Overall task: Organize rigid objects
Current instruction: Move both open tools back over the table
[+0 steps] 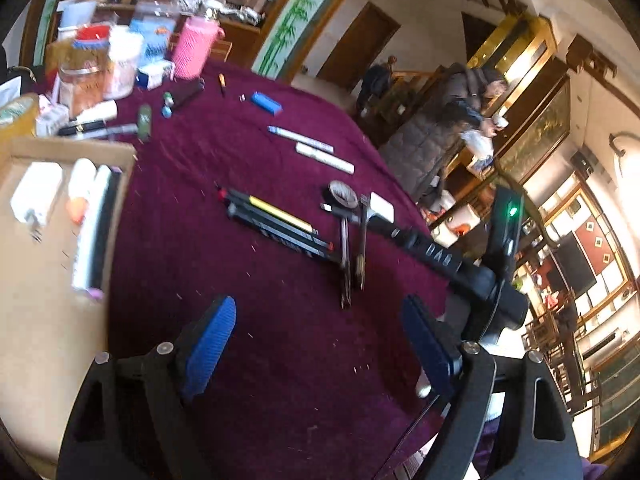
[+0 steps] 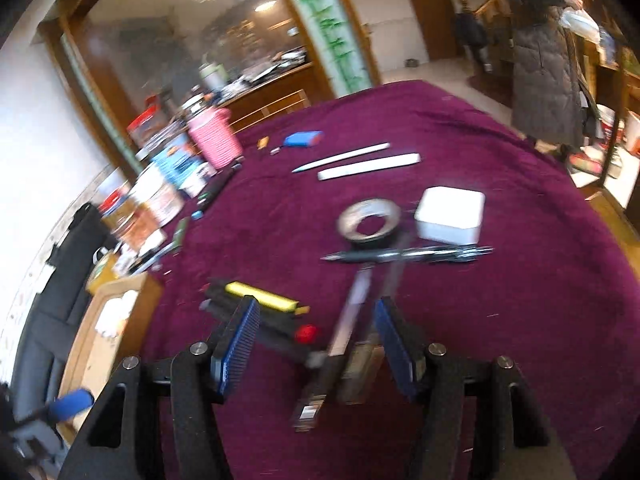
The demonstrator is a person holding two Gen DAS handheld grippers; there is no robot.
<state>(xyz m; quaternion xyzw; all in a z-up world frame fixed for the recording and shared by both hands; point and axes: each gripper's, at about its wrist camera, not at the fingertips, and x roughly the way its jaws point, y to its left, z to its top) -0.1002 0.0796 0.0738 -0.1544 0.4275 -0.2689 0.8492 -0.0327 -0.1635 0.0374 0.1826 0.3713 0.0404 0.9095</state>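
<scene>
Closest thing in the left wrist view is the left gripper (image 1: 316, 344) itself, blue ribbed pads spread wide apart with nothing but the maroon tablecloth (image 1: 280, 360) between them. The right gripper (image 2: 316, 344) has its jaws apart too; two slim utensil-type sticks (image 2: 352, 320) lie on the cloth in the gap, and the pads aren't pressing on them.

Stuff waiting to be sorted is scattered mid-table: a bundle of black pens with a yellow one (image 1: 276, 220) on top, a roll of tape (image 2: 370, 222), a white box (image 2: 450, 212) just beside it, a dark pen (image 2: 408, 255) lying crosswise in front of both, two long white strips (image 2: 360, 162) further back, and a blue rectangular block (image 2: 302, 139).

A cardboard box (image 1: 44, 280) sits at the left table edge with white items already inside. Behind it there's a clutter of jars and a pink ribbed bottle (image 1: 196, 46).

Only writing I can sort of read is "DAB" on a black handle (image 1: 436, 254) in the left view; everything else is too blurry. A person in a long dark padded coat (image 2: 540, 60) stands beyond the table.
</scene>
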